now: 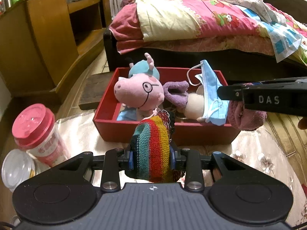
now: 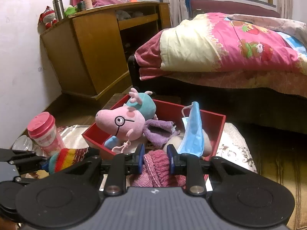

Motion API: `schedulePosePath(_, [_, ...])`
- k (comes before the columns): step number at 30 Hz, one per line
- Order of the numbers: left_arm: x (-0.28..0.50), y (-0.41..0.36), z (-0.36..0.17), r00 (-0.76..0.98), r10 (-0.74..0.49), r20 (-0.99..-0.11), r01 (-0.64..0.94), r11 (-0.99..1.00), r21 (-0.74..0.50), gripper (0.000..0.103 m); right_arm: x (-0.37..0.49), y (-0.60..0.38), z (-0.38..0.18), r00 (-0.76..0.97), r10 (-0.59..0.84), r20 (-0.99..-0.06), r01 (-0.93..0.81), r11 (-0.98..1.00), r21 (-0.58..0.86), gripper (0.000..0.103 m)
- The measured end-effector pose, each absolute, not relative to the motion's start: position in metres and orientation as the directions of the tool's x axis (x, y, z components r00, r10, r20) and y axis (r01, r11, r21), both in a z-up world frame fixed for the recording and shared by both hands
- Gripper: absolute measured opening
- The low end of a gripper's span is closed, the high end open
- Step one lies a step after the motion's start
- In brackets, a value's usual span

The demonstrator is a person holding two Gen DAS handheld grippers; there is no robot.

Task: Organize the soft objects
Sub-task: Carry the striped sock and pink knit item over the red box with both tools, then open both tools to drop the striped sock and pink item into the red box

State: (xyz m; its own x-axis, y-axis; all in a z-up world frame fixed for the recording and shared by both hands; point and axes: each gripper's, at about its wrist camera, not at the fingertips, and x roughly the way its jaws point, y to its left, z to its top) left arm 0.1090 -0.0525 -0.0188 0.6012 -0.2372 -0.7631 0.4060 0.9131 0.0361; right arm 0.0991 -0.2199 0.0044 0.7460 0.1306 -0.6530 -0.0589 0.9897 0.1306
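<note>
Most soft things fill my red box [image 1: 134, 128]; left hand-held gripper [image 1: 151, 157] pinches the rainbow knit sock [image 1: 155, 143], right hand-held gripper [image 2: 155, 161] the pink knit hat [image 2: 155, 166] (both still outside).

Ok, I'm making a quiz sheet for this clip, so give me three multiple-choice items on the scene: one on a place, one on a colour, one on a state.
1. Where is the pig toy?
A. on the bed
B. in the red box
C. on the cabinet

2. What colour is the cup lid?
A. pink
B. green
C. black

3. What are the left tongs doing?
A. hanging open
B. shut on the striped knit piece
C. shut on the face mask

Answers:
1 B, the toy lies inside the box walls.
2 A, the lid is pink in both views.
3 B, the striped knit piece is pinched between the blue pads, while the right tongs hold the pink knit piece.
</note>
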Motion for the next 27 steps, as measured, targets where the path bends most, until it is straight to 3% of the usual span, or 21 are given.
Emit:
schedulePosePath(23, [0.208, -0.122, -0.042, 0.609, -0.235, -0.757, 0.417, 0.907, 0.054, 0.033, 0.182, -0.256, -0.026, 0.771, 0.084, -0.632, 0.002, 0.991, 0.134, 0.003])
schedulePosePath(27, [0.217, -0.136, -0.044, 0.624, -0.231, -0.746, 0.424, 0.903, 0.075, 0.040, 0.198, -0.262, -0.036, 0.766, 0.085, -0.637, 0.004, 0.990, 0.138, 0.004])
